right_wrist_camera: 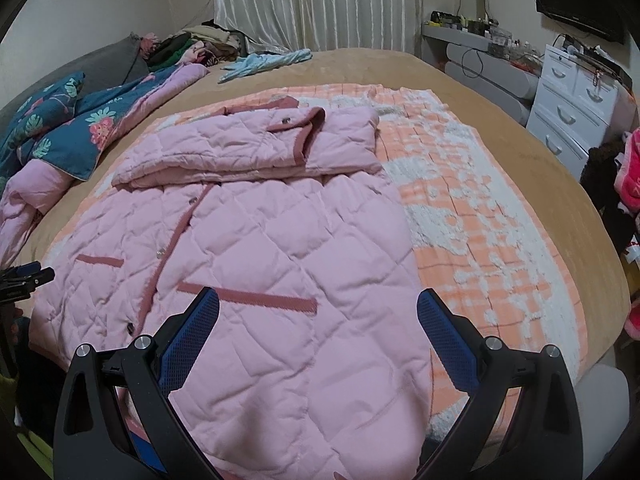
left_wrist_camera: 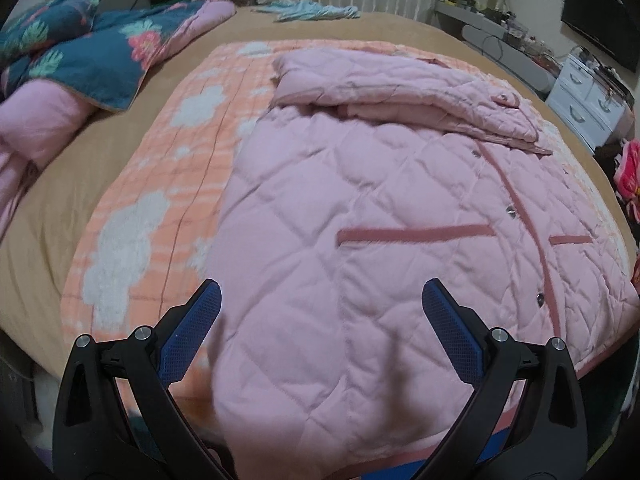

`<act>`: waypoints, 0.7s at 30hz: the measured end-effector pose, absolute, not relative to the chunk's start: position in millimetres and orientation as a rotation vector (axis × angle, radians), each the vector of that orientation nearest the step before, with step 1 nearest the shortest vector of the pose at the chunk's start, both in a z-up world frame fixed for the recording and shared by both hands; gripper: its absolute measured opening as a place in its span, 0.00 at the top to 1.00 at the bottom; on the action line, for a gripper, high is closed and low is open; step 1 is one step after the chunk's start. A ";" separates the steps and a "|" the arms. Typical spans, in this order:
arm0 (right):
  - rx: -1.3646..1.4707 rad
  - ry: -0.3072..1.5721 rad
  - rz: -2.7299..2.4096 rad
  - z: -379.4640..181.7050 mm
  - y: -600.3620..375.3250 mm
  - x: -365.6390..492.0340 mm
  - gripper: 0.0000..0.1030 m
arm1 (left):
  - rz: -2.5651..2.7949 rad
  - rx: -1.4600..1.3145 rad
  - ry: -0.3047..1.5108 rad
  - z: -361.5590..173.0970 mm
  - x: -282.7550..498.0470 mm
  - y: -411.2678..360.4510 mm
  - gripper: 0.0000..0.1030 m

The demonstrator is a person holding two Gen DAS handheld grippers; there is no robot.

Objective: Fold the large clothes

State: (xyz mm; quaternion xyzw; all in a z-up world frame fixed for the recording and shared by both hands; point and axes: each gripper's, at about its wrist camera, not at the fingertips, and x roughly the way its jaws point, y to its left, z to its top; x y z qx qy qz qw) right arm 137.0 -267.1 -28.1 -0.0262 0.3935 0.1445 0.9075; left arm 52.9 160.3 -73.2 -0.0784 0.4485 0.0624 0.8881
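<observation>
A pink quilted coat (left_wrist_camera: 360, 216) (right_wrist_camera: 256, 248) with dark pink trim and snap buttons lies flat on an orange and white blanket (left_wrist_camera: 160, 184) (right_wrist_camera: 480, 216) on the bed. Its sleeves (left_wrist_camera: 400, 88) (right_wrist_camera: 248, 144) are folded across the upper part. My left gripper (left_wrist_camera: 320, 292) is open above the coat's lower left hem, nothing between its blue pads (left_wrist_camera: 200, 320). My right gripper (right_wrist_camera: 318, 300) is open over the coat's lower right part, near the pocket trim (right_wrist_camera: 248, 298). The left gripper's tip (right_wrist_camera: 28, 276) shows at the far left of the right wrist view.
A blue floral quilt with pink lining (left_wrist_camera: 80, 52) (right_wrist_camera: 60, 128) is bunched at the bed's left. A light blue garment (right_wrist_camera: 264, 62) and a clothes pile (right_wrist_camera: 192, 48) lie at the far end. White drawers (right_wrist_camera: 576, 104) and a grey shelf (right_wrist_camera: 480, 56) stand on the right.
</observation>
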 end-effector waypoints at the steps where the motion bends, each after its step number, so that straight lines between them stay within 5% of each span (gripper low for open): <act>1: -0.055 0.815 0.296 -29.3 -268.2 136.4 0.04 | 0.135 -0.175 0.940 -76.4 50.0 164.9 0.08; 21: -0.064 0.911 0.313 -55.2 -283.1 122.1 0.04 | 0.039 -0.318 1.081 -116.0 5.4 191.7 0.08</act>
